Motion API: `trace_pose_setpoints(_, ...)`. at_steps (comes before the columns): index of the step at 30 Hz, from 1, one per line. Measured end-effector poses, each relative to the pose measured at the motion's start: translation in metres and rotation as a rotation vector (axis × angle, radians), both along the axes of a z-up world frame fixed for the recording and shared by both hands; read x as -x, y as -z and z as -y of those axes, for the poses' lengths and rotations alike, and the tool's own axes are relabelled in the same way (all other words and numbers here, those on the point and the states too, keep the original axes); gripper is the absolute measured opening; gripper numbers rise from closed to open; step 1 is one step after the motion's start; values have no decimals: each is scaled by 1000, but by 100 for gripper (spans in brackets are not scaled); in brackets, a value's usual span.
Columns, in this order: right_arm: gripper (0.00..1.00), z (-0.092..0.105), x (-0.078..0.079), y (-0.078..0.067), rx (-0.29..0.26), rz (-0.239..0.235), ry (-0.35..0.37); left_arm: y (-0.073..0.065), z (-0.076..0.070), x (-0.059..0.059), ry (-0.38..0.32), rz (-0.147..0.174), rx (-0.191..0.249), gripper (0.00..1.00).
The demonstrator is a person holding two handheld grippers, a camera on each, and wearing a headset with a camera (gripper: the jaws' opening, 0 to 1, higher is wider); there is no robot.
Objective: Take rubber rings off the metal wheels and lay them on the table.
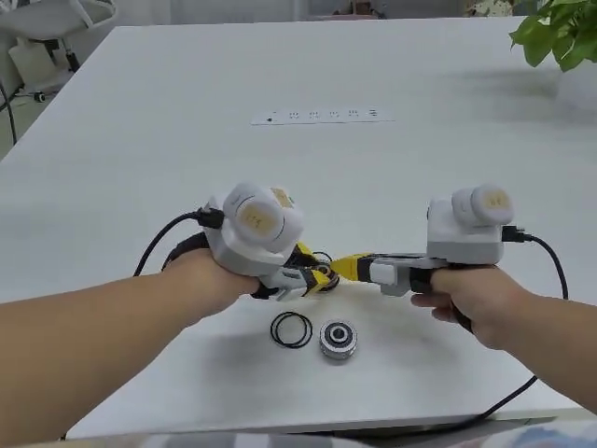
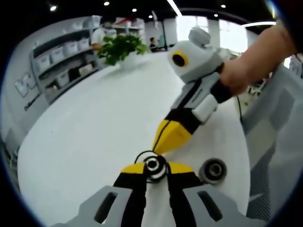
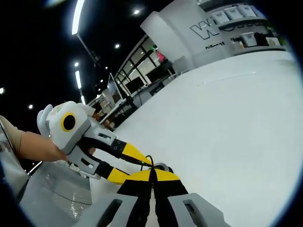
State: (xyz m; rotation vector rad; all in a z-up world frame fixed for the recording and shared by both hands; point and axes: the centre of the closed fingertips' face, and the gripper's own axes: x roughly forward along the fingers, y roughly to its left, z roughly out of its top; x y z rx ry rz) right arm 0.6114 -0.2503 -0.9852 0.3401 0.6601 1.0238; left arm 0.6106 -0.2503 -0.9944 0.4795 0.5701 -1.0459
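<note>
Jaws of my left claw are clamped on a metal wheel, held above the bench. My right claw meets it, pinched nearly flat on a thin black ring. The head view adds two loose rings lying on the bench, a second wheel just right of them.

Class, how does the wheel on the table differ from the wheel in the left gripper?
The table wheel lies free; the gripped wheel sits raised, clamped by the left gripper. Rubber rings lie beside the table wheel; one loops at the gripped wheel. Both are metal.
</note>
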Motion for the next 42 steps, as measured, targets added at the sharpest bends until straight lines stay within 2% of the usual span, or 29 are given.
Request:
trace_pose_setpoints(4, 0, 2, 0, -3, -6, 1, 2, -9, -3, 6, -2, -17, 38, 19)
trace_pose_setpoints(7, 0, 4, 1, -5, -11, 1, 4, -14, -7, 11, 2, -11, 49, 21)
trace_pose_setpoints(20, 0, -2, 10, -17, -39, 5, -21, -46, -23, 31, 1, -21, 141, 33)
trace_pose_setpoints(27, 0, -7, 20, -22, -46, -11, -56, -54, -35, 44, 2, -22, 164, 41)
trace_pose_setpoints(35, 0, -17, 37, -17, -24, -42, -126, -60, -50, 58, -8, -28, 191, 48)
trace_pose_setpoints(42, 0, -26, 52, -9, 13, -95, -186, -61, -62, 65, -27, -35, 204, 55)
